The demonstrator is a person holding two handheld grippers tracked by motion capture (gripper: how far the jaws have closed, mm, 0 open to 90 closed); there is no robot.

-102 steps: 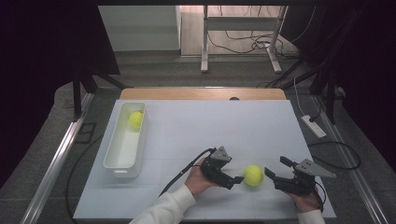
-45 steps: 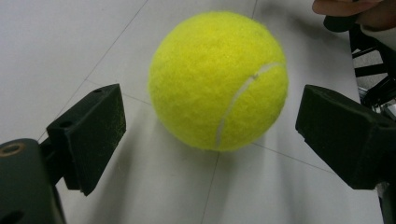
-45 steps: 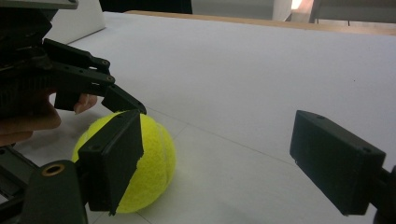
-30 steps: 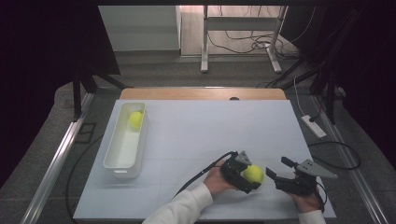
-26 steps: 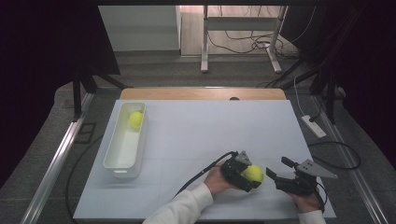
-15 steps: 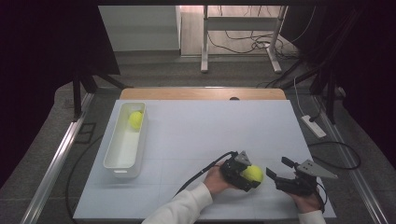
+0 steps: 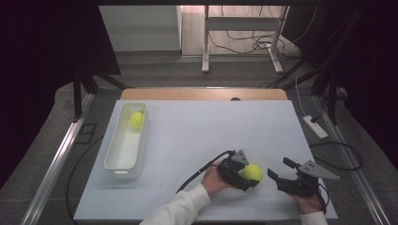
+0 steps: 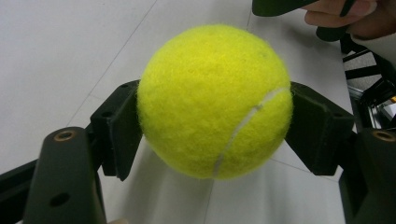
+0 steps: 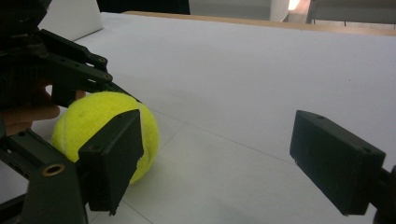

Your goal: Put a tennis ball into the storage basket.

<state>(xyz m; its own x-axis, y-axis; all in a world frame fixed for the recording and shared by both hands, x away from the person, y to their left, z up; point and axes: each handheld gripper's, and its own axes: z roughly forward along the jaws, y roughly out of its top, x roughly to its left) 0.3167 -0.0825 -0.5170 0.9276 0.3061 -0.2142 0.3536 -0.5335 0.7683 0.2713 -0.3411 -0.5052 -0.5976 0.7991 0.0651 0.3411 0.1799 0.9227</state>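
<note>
Bench [image 7: 202, 131]: white top, wooden strip along the far edge, floor with cables beyond it. White tub [image 7: 126, 140] sits on the bench's left side, long axis running away from the person, with a second yellow ball [image 7: 136, 120] in its far end (well apart from the work area). Left tongs [image 7: 244, 174] are at the near right part of the bench, held in the left hand [image 7: 213, 178], white sleeve coming in from the bottom edge, black cable trailing off toward the left. They're clamped on the tennis ball [image 7: 252, 172]: in the left gripper view the ball [image 8: 215, 100] sits squarely between the two black pads [image 8: 119, 135], one pressing each side, white seam curving down its right half. Ball looks at or just above the bench surface; can't tell from these views whether it's touching. Right tongs [image 7: 278, 176] are just to the right of the ball, held in the right hand [image 7: 307, 201], grey three-cornered plate on top, tips pointing left toward the ball. Jaws stand wide apart with nothing between them (right gripper view shows bare bench in the gap, the ball [image 9: 84, 126] off behind the left pad [image 9: 112, 156], the left tongs' linkage wrapped over it).
</note>
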